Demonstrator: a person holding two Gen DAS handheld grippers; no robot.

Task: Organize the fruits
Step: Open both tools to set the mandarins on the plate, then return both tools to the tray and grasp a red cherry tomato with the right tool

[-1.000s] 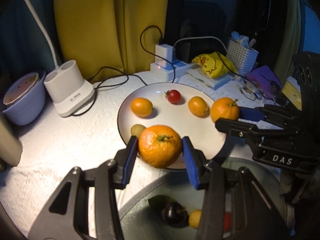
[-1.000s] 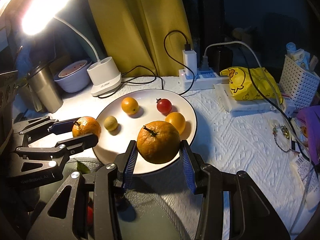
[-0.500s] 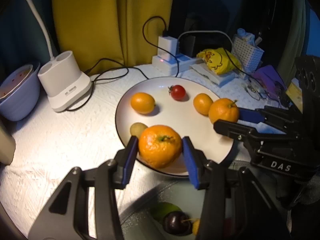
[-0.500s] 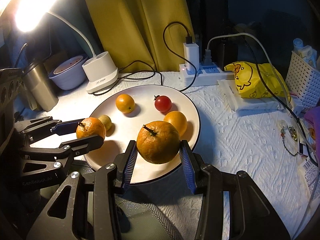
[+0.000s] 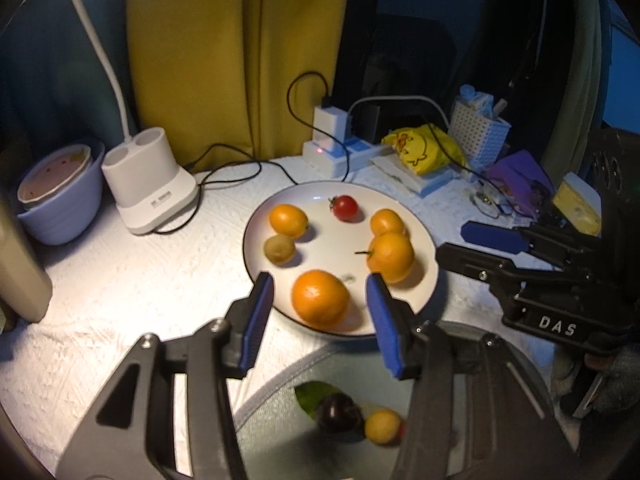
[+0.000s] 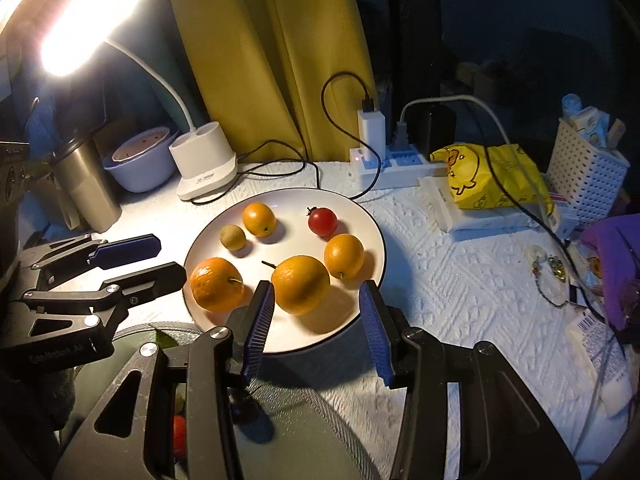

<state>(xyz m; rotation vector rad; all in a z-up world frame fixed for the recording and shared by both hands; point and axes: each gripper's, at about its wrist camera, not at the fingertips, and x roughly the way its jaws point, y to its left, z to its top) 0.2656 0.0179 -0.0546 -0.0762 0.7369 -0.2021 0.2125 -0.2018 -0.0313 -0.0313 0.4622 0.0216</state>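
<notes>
Nearest the cameras sits a grey-green container (image 5: 400, 380) still holding a dark fruit (image 5: 338, 412) and a small yellow one (image 5: 382, 426), so more remains to be moved.

Just beyond it, the left gripper (image 5: 320, 300) stands with its blue pads spread wide, holding nothing; an orange (image 5: 320, 299) lies between them on the near edge of the white plate (image 5: 424, 240). The right gripper (image 6: 316, 312) is likewise spread and empty, with a second orange (image 6: 300, 284) resting on the plate just ahead of its pads.

Both oranges are round and sit close to the plate's shallow rim. If either gripper pulls back carelessly, a pad could brush its fruit and send it rolling off onto the cloth-covered surface (image 6: 460, 280) or into the container below. The right orange also sits against a smaller orange (image 6: 344, 255), so a nudge could set off the neighbours.

Farther on lie another small orange (image 6: 259, 219), a greenish fruit (image 6: 233, 237) and a cherry tomato (image 6: 322, 221), all loose and ready to roll.

Beyond the plate, cables (image 6: 280, 168) trail from a power strip (image 6: 396, 168) close to the rim; a wide swing could snag one.
</notes>
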